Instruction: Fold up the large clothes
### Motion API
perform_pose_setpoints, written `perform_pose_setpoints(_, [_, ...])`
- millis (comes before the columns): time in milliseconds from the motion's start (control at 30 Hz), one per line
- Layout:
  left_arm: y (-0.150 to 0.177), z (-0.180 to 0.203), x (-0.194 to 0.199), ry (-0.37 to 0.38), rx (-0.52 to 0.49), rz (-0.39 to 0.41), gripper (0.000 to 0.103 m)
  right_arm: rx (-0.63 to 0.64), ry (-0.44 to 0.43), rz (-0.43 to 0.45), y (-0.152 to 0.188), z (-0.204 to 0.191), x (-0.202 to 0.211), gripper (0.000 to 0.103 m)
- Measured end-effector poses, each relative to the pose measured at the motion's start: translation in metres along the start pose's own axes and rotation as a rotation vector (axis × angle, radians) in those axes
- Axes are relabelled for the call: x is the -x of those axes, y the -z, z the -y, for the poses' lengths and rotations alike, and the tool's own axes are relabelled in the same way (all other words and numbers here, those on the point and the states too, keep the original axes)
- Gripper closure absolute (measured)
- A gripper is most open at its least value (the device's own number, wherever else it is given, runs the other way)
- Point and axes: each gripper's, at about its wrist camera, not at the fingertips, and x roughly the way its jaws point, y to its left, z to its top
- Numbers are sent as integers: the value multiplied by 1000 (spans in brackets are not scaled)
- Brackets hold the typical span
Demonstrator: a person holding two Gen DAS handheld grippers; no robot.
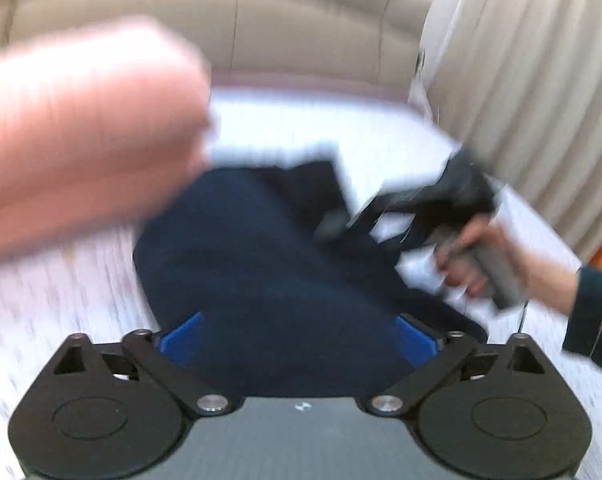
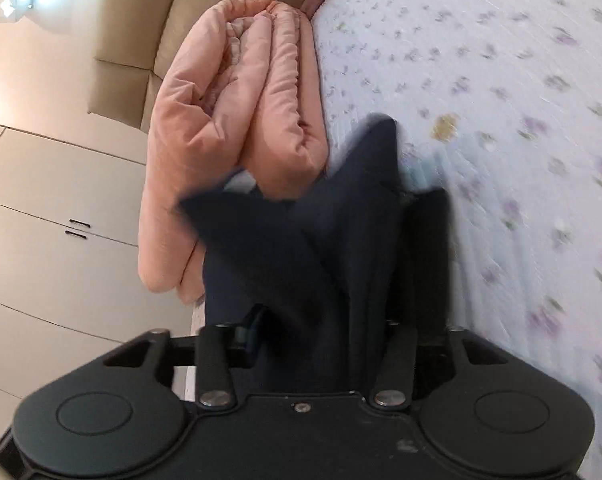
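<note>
A dark navy garment (image 1: 261, 248) lies bunched on the flowered bed sheet (image 1: 361, 132). My left gripper (image 1: 299, 320) hovers over its near part, open wide, with its blue pads (image 1: 181, 340) apart and nothing pressed between them. A hand (image 1: 473, 268) holds my right gripper (image 1: 341, 224) at the garment's far right edge. In the right wrist view the garment (image 2: 333, 232) fills the gap of the right gripper (image 2: 341, 280) and drapes over its right finger. The jaws stand partly apart; the left pad (image 2: 253, 332) shows beside the cloth, and I see no pinch.
A rolled pink duvet (image 2: 241, 100) lies along the bed's edge, close beside the garment, and shows blurred at the left (image 1: 81, 120). Behind it is a beige padded headboard (image 1: 261, 20). Curtains (image 1: 541, 80) hang at the right. White cabinet doors (image 2: 41, 200) stand beyond the bed (image 2: 501, 120).
</note>
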Motion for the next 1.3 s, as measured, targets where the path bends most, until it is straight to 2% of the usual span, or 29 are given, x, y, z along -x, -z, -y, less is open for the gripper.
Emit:
perform_pose_setpoints(33, [4,-7,-7,42,14,-60,13,4,-15,-11,3,0,6,16])
perform_pose_setpoints(67, [8,-12,-13,79,17,-98,10,20,-21,-28,7,-2,13,11])
perform_pose_setpoints(167, [31,7,-20,80,-108,-146,1,103,27,-112,25,-16,25,8])
perform_pose_setpoints(233, [45,13,-25,33,-185,-155,0,153,98,-191,38,-24,19,9])
perform_pose_setpoints(267, [48,19,-31,-2,-218,-148,0,178,120,-206,46,-28,16,16])
perform_pose_setpoints(300, [47,23,-39,-51,-250,-140,0,207,155,-173,54,-34,18,46])
perform_pose_setpoints(333, [49,28,-45,-118,-285,-131,0,230,184,-127,60,-41,20,72])
perform_pose_setpoints(367, [51,30,-53,-192,-318,-130,6,243,176,-76,66,-49,26,73])
perform_pose_setpoints(400, [57,34,-56,-249,-348,-119,16,230,130,-26,70,-57,34,74])
perform_pose_setpoints(433, [63,32,-56,-272,-370,-97,27,206,69,14,73,-66,43,75])
perform_pose_setpoints(467, [65,31,-51,-263,-369,-76,39,190,2,41,76,-73,52,76])
perform_pose_setpoints(533, [65,35,-38,-268,-377,-43,53,189,-83,71,80,-88,68,77])
perform_pose_setpoints(600, [70,37,-30,-289,-395,-40,57,295,-70,63,92,-97,74,78])
perform_pose_setpoints(700, [71,17,-29,-225,-297,-89,56,356,118,-27,103,-70,52,79])
perform_pose_setpoints(767, [67,19,-26,-179,-295,-83,49,304,258,-117,105,-40,31,77])
perform_pose_setpoints(800, [64,20,-21,-157,-292,-92,45,296,289,-131,108,-30,27,75])
perform_pose_setpoints(867, [56,19,-11,-101,-229,-134,28,304,314,-127,103,-33,29,60])
perform_pose_setpoints(900, [53,16,0,-46,-176,-141,24,328,340,-119,101,-42,33,44])
perform_pose_setpoints(933, [49,13,9,1,-134,-132,16,383,385,-98,100,-57,41,38])
perform_pose_setpoints(967, [45,9,17,29,-96,-114,9,448,430,-68,99,-72,48,38])
perform_pose_setpoints(1000, [37,1,24,36,-55,-82,5,505,454,-36,101,-86,57,32])
perform_pose_setpoints(1033, [31,-7,25,30,-20,-47,1,556,471,14,100,-100,63,19])
perform_pose_setpoints(1067, [23,-20,24,16,22,-8,1,589,470,67,99,-112,66,16])
perform_pose_setpoints(1133, [15,-42,11,-1,99,19,3,630,422,125,100,-125,65,16])
perform_pose_setpoints(1167, [12,-56,-3,19,141,-7,3,634,399,120,98,-126,58,16])
perform_pose_setpoints(1233, [14,-82,-37,107,218,-132,5,612,358,95,89,-122,33,16])
perform_pose_setpoints(1300, [24,-97,-52,186,323,-159,2,584,372,83,81,-108,-5,16])
